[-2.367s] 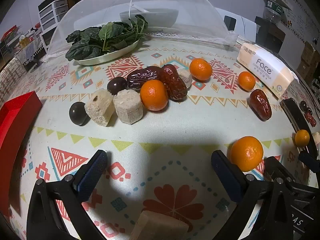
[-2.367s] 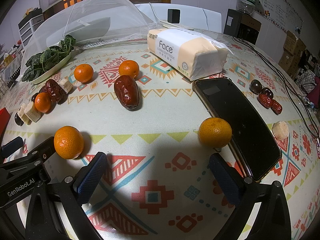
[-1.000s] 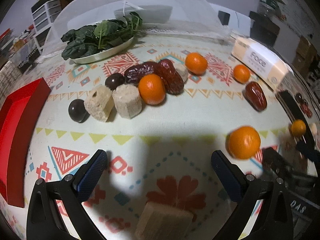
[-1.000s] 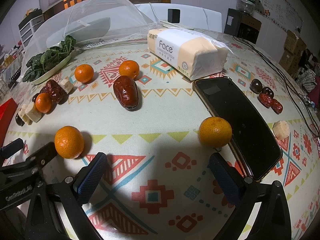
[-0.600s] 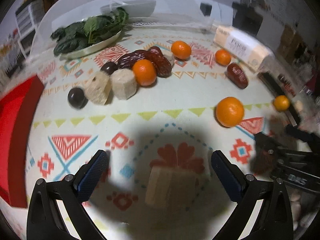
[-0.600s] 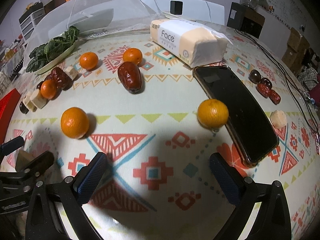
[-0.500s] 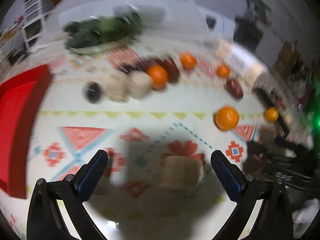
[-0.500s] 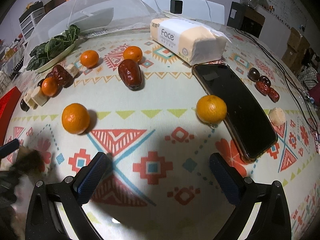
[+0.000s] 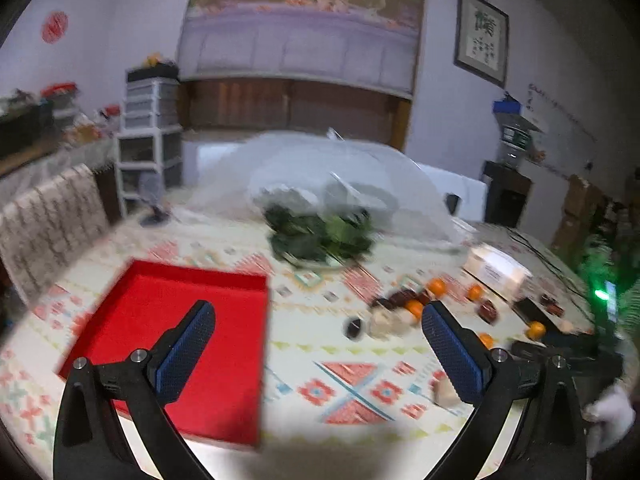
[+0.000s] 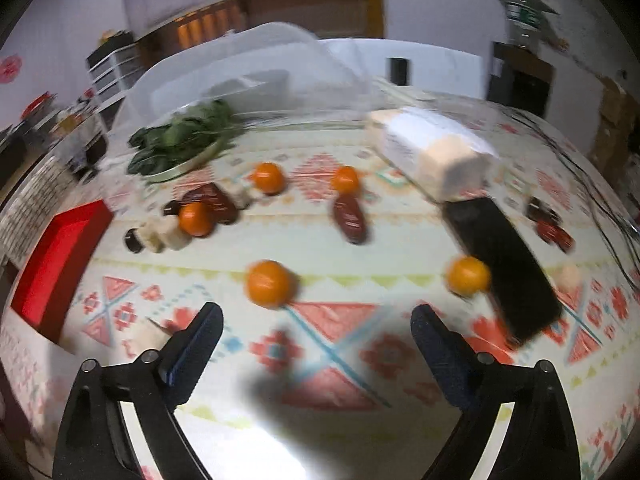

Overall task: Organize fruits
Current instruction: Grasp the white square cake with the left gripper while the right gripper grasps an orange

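Both frames are motion-blurred. My left gripper [image 9: 318, 344] is open and empty, high above the table, over the red tray's [image 9: 168, 332] right edge. The fruit cluster [image 9: 400, 310] of oranges, dates and pale cubes lies far ahead to the right. My right gripper [image 10: 316, 336] is open and empty above the table's front. An orange [image 10: 267, 283] lies just ahead between its fingers, another orange [image 10: 467, 275] to the right beside a black phone [image 10: 504, 256]. A red date [image 10: 349, 216] and the cluster [image 10: 192, 216] lie farther back.
A plate of greens [image 10: 180, 140] sits under a mesh food cover [image 10: 248, 68] at the back. A tissue pack [image 10: 432, 152] lies back right. The red tray [image 10: 56, 256] is at the left. A pale cube [image 9: 444, 390] lies near the left gripper's right finger.
Both grippers have pulled back and risen from the table. The left one has swung left, bringing the red tray into full view. No fruit has moved.
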A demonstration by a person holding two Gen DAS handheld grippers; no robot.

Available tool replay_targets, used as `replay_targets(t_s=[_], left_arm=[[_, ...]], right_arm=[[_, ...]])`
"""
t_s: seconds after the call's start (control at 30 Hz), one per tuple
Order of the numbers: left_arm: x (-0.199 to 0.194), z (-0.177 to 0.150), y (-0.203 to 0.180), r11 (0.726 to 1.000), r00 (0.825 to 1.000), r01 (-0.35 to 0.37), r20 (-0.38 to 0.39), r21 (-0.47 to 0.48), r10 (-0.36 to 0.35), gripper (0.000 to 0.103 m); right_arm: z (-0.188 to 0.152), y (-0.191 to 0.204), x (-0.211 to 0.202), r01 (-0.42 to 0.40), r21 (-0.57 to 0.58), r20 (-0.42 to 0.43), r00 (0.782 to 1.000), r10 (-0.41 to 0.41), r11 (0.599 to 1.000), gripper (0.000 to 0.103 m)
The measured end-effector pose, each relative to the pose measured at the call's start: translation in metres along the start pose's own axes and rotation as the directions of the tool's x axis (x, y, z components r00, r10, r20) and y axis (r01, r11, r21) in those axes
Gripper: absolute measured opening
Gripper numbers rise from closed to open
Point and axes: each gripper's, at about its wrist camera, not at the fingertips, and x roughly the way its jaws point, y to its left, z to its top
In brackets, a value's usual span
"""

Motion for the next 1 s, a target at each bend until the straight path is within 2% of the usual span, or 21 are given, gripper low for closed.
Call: replay_targets(t_s=[0.07, 0.13, 0.17, 0.23, 0.27, 0.4, 0.47, 0.83, 0.87, 0.97, 1.0], left_arm=[[0.014, -0.012, -0.012, 0.999, 0.997, 0.035, -0.07, 0.005, -0.034, 0.103], [0.027, -0.023, -0.027, 0.997, 0.988, 0.076, -0.136, 0.008, -0.074, 0.103], [0.035, -0.03, -0.035, 0.993, 0.978, 0.114, -0.18, 0.013, -0.11, 0.1], [0.047, -0.04, -0.051, 0.987, 0.959, 0.161, -0.241, 0.031, -0.149, 0.087], [0.055, -0.044, -0.059, 0.982, 0.948, 0.183, -0.271, 0.041, -0.165, 0.082], [0.077, -0.062, -0.088, 0.97, 0.917, 0.232, -0.348, 0.075, -0.193, 0.081], [0.085, -0.069, -0.101, 0.964, 0.908, 0.249, -0.369, 0.094, -0.198, 0.081], [0.124, -0.083, -0.138, 0.953, 0.877, 0.268, -0.446, 0.143, -0.18, 0.081], [0.125, -0.084, -0.14, 0.953, 0.875, 0.267, -0.45, 0.143, -0.178, 0.079], [0.134, -0.089, -0.141, 0.956, 0.86, 0.257, -0.485, 0.141, -0.159, 0.036], [0.134, -0.09, -0.139, 0.958, 0.859, 0.255, -0.486, 0.13, -0.163, 0.036]], right_arm=[[0.004, 0.012, 0.017, -0.02, -0.022, -0.039, 0.999, 0.02, 1.0, 0.071], [0.008, 0.017, 0.032, -0.036, -0.012, -0.072, 0.997, 0.035, 0.999, 0.067], [0.008, 0.018, 0.038, -0.038, -0.007, -0.079, 0.996, 0.037, 0.999, 0.066], [0.008, 0.018, 0.046, -0.031, -0.001, -0.083, 0.996, 0.031, 1.0, 0.063], [0.008, 0.018, 0.049, -0.039, 0.004, -0.084, 0.996, 0.039, 0.999, 0.057], [0.008, 0.014, 0.058, -0.076, 0.028, -0.097, 0.992, 0.078, 0.997, 0.049], [0.008, 0.014, 0.061, -0.11, 0.039, -0.098, 0.989, 0.113, 0.993, 0.039], [0.004, 0.006, 0.042, -0.149, 0.052, -0.063, 0.986, 0.152, 0.987, 0.038], [0.004, 0.004, 0.039, -0.148, 0.053, -0.058, 0.987, 0.151, 0.988, 0.038], [0.005, 0.003, 0.031, -0.146, 0.054, -0.047, 0.988, 0.149, 0.988, 0.038], [0.005, 0.003, 0.029, -0.144, 0.054, -0.044, 0.988, 0.146, 0.988, 0.038]])
